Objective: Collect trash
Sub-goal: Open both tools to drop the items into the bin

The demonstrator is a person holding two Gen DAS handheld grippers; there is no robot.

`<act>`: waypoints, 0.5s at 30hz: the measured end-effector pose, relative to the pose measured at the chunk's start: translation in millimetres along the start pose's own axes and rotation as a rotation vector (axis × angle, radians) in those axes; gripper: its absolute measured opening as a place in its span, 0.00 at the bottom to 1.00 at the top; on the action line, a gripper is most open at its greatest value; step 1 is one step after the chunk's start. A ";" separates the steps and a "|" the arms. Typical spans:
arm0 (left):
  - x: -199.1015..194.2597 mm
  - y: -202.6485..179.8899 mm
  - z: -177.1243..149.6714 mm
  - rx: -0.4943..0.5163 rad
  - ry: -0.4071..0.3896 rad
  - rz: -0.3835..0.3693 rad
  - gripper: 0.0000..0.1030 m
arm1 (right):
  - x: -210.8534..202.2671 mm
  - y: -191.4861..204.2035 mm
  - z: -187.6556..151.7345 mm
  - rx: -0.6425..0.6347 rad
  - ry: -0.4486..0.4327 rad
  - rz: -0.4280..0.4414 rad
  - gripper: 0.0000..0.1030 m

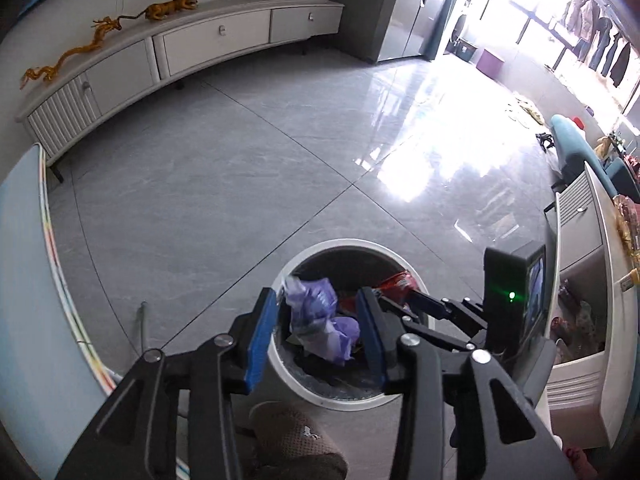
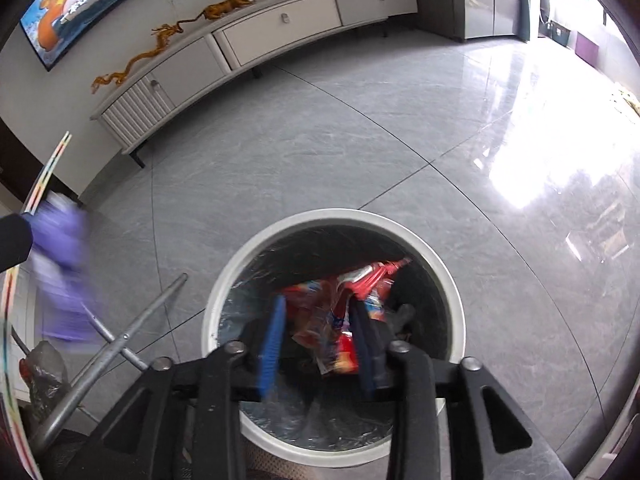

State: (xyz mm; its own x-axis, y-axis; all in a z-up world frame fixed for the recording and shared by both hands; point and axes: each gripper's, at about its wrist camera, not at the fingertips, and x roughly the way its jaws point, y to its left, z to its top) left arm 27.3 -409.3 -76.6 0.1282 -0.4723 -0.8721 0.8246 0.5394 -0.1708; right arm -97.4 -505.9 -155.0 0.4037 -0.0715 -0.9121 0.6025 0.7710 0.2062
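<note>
A white-rimmed round bin (image 1: 352, 242) with a dark liner stands on the grey tile floor below both grippers. My left gripper (image 1: 318, 294) hangs over its mouth, blue pads apart. A crumpled purple plastic bag (image 1: 320, 320) sits loose between them, and it shows blurred at the left edge of the right wrist view (image 2: 60, 272). My right gripper (image 2: 319, 302) is over the bin (image 2: 332, 214) too, with its jaws parted. A red snack wrapper (image 2: 340, 312) lies between its fingers without being pinched. The right gripper (image 1: 400, 300) and the wrapper (image 1: 396, 280) also show beside the left one.
A long pale TV cabinet (image 1: 220, 40) with golden figurines runs along the far wall. A light table edge (image 1: 24, 260) is at the left, a white shelf unit (image 1: 580, 280) at the right. Crossed metal legs (image 2: 120, 340) stand left of the bin. A slippered foot (image 1: 296, 440) is near it.
</note>
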 end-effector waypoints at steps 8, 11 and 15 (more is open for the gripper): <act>1.0 4.0 5.9 -0.030 -0.005 -0.012 0.47 | -8.9 -3.3 -1.5 0.017 -0.004 -0.026 0.41; -17.7 11.5 2.0 -0.046 -0.050 0.014 0.47 | -20.1 6.8 -0.6 0.012 -0.023 -0.022 0.43; -53.8 30.6 -12.6 -0.093 -0.129 0.081 0.54 | -43.0 38.4 2.9 -0.041 -0.072 0.001 0.50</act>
State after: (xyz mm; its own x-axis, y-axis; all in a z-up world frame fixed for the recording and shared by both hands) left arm 38.7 -358.6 -40.7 0.2669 -0.5070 -0.8196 0.7551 0.6384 -0.1491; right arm -89.6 -475.0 -106.8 0.4541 -0.1149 -0.8835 0.5738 0.7963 0.1914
